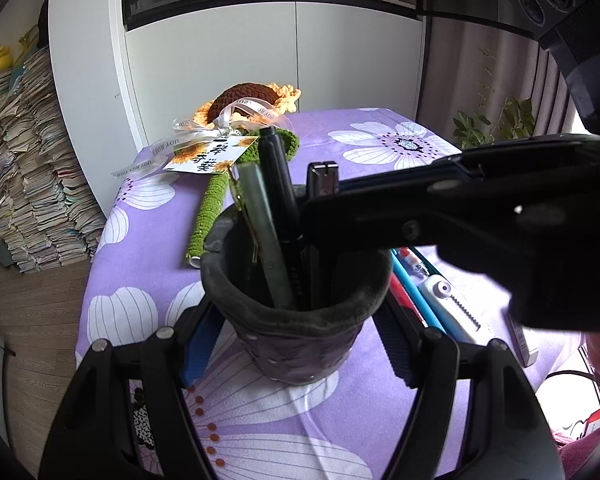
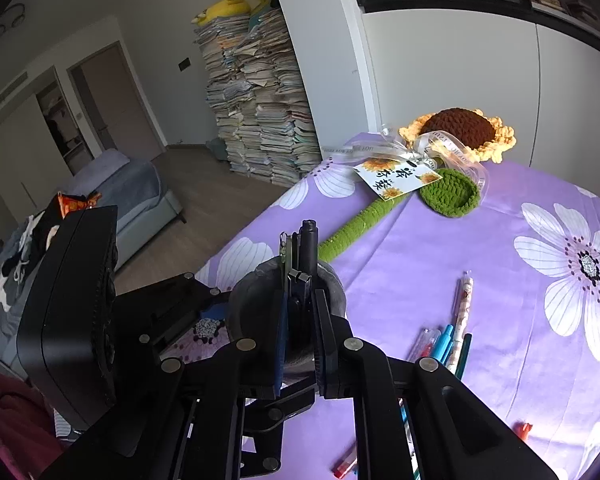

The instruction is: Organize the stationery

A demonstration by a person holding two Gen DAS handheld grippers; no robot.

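A dark grey felt pen holder (image 1: 300,320) stands on the purple flowered tablecloth between the fingers of my left gripper (image 1: 296,340), which is shut on its sides. It holds a grey-green pen (image 1: 260,232) and a black pen (image 1: 278,200). My right gripper (image 2: 299,300) comes in from the right over the holder's rim (image 2: 332,280) and is shut on a dark folding tool (image 1: 323,178) standing in the holder. Several loose pens (image 2: 448,340) lie on the cloth to the right.
A crocheted sunflower (image 1: 244,100) with a green stem, ribbon and card lies behind the holder. A white utility knife (image 1: 456,304) lies beside the loose pens. The table's left edge (image 1: 88,280) drops to a wooden floor. Book stacks (image 2: 256,100) stand beyond.
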